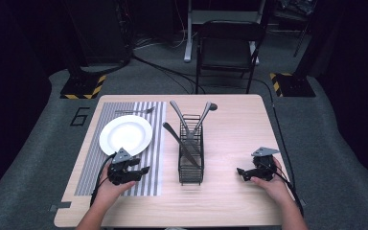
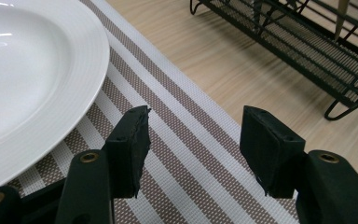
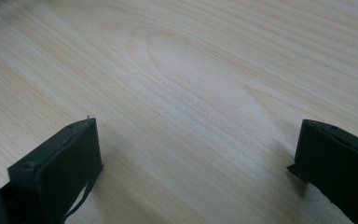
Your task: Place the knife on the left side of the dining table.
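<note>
Hovering over the striped placemat [image 2: 186, 154], the left gripper [image 2: 193, 140] has its jaws partway apart, nothing between them. White plate [image 2: 28, 70] sits just off its left jaw, wire cutlery rack [image 2: 307, 51] farther right.

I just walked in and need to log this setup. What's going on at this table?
A person sits at a wooden table with a tool in each hand. The left tool hovers over the striped placemat beside the white plate, jaws apart with nothing between them. The right tool rests on bare wood, open and empty. A fork lies beyond the plate; the other cutlery stands in the black wire rack.
</note>
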A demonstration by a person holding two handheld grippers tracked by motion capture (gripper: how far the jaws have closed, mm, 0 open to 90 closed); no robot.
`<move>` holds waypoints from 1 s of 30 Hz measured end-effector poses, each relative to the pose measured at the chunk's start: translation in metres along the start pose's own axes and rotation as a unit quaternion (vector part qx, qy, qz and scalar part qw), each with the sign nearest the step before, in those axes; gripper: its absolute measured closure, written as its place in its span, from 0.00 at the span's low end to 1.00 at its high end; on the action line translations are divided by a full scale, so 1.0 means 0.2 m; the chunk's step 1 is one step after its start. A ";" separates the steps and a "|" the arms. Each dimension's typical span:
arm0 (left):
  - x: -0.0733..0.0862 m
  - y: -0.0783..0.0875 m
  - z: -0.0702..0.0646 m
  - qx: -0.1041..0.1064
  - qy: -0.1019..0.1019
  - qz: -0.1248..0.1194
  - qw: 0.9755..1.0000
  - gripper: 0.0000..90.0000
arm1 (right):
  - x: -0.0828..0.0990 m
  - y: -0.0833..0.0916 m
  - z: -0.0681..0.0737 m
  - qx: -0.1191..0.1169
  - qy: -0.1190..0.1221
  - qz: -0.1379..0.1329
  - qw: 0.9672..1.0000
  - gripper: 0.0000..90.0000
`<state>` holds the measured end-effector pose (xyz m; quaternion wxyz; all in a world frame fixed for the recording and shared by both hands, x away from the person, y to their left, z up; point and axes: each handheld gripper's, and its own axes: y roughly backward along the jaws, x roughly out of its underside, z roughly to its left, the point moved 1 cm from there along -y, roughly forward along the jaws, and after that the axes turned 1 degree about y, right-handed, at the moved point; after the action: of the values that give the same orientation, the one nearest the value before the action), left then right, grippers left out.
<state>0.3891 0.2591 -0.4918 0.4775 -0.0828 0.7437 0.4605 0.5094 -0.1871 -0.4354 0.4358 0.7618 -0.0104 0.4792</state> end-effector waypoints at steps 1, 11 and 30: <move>0.00 0.00 0.00 0.000 0.000 0.000 1.000 0.47 | 0.00 0.00 0.00 0.000 0.000 0.000 1.000 0.00; -0.10 0.05 -0.03 0.001 0.028 -0.015 0.999 0.49 | 0.00 0.00 0.00 0.000 0.000 0.000 1.000 0.00; -0.28 0.10 -0.07 0.006 0.033 -0.018 0.999 0.54 | 0.00 0.00 0.00 0.000 0.000 0.000 1.000 0.00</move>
<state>0.3984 0.2416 -0.4343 0.4619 -0.1084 0.7602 0.4439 0.5094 -0.1872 -0.4354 0.4357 0.7619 -0.0105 0.4792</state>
